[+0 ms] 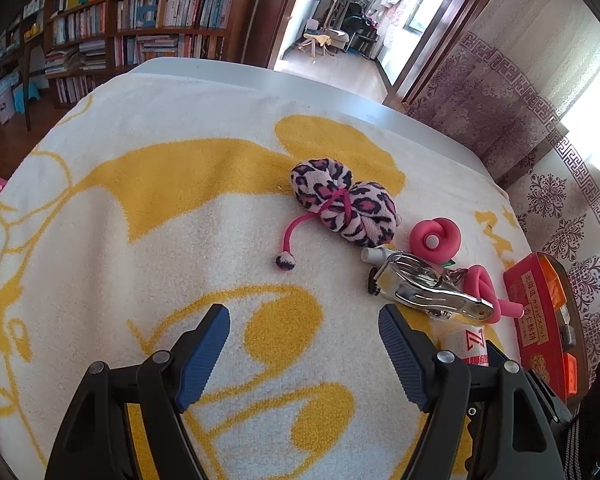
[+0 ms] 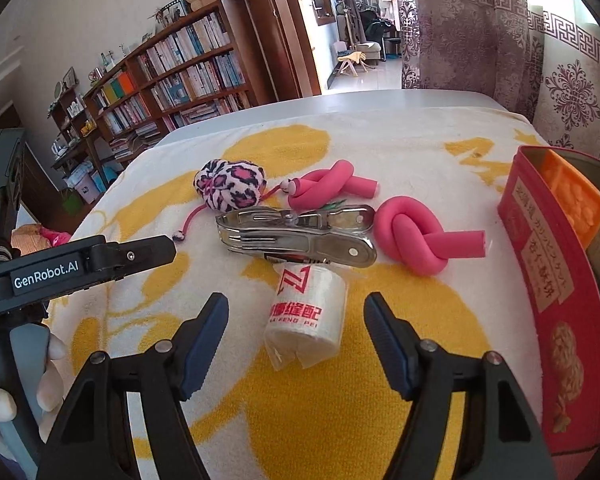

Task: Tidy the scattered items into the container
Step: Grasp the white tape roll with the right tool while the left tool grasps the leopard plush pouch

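Note:
On the yellow-and-white towel lie a leopard-print plush hair tie point(image 1: 342, 202) point(image 2: 230, 186), a large metal clip point(image 1: 428, 286) point(image 2: 296, 234), two knotted pink foam rollers point(image 2: 416, 236) point(image 2: 328, 186), and a white wrapped roll with red print point(image 2: 306, 316). The red tin container point(image 2: 556, 308) point(image 1: 540, 312) stands open at the right. My left gripper point(image 1: 304, 320) is open and empty, above the towel left of the clip. My right gripper point(image 2: 296, 312) is open, its jaws on either side of the white roll without touching it.
The towel point(image 1: 180, 220) covers a white table point(image 2: 380, 100). The left gripper body point(image 2: 80, 268) and gloved hand show at the left of the right wrist view. Bookshelves point(image 1: 160, 12) and a curtain point(image 2: 500, 40) stand beyond the table.

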`<state>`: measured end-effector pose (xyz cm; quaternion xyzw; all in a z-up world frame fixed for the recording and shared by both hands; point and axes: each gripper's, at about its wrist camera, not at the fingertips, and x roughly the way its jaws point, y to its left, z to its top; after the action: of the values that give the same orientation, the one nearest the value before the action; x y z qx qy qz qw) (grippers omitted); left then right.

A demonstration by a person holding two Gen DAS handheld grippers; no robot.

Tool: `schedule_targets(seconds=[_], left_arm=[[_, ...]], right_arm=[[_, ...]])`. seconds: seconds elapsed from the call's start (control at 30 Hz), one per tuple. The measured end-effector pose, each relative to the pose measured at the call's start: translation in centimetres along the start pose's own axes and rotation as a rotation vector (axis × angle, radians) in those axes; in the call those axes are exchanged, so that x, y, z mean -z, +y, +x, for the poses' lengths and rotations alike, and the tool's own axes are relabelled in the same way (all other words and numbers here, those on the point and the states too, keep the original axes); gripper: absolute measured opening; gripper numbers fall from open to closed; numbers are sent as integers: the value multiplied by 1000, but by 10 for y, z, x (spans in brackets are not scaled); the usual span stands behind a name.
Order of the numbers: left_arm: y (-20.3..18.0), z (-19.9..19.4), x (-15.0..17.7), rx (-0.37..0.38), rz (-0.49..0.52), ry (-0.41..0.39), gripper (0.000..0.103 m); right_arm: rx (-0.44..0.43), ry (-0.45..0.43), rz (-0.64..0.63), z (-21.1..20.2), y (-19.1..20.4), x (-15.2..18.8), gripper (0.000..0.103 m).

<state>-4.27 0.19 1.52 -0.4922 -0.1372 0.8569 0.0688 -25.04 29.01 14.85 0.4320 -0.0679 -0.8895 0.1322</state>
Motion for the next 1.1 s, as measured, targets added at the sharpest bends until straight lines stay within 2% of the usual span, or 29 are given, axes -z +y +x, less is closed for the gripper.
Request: schedule_targets(seconds=[0.03,0.13,0.23,0.53,0.73,0.93,1.03,1.1], left_arm=[[0,0,0,0,-1,1,79],[0,1,0,1,3,2,79],[-1,2,1,2,10,3,79],[-2,9,-3,-9,1,15,79],[-16,9,-15,-17,34,14,79],[-35,11,-30,37,81,-1,79],[-42,18,-39,13,110,-31,79],[-45,27,-45,-10,120,-34,83]], right_arm=[[-12,14,5,2,-1,0,57],[-29,29,25,5,-6,0,46],[-32,24,33,4,-8,0,41],[-46,2,42,-5,-11,2,40],[-53,-15,53,-12,-16,2,40],[-64,-26,62,-16,-17,2,40],[-69,-28,61,-17,-16,2,40],[-71,-30,58,-18,-15,3,40]])
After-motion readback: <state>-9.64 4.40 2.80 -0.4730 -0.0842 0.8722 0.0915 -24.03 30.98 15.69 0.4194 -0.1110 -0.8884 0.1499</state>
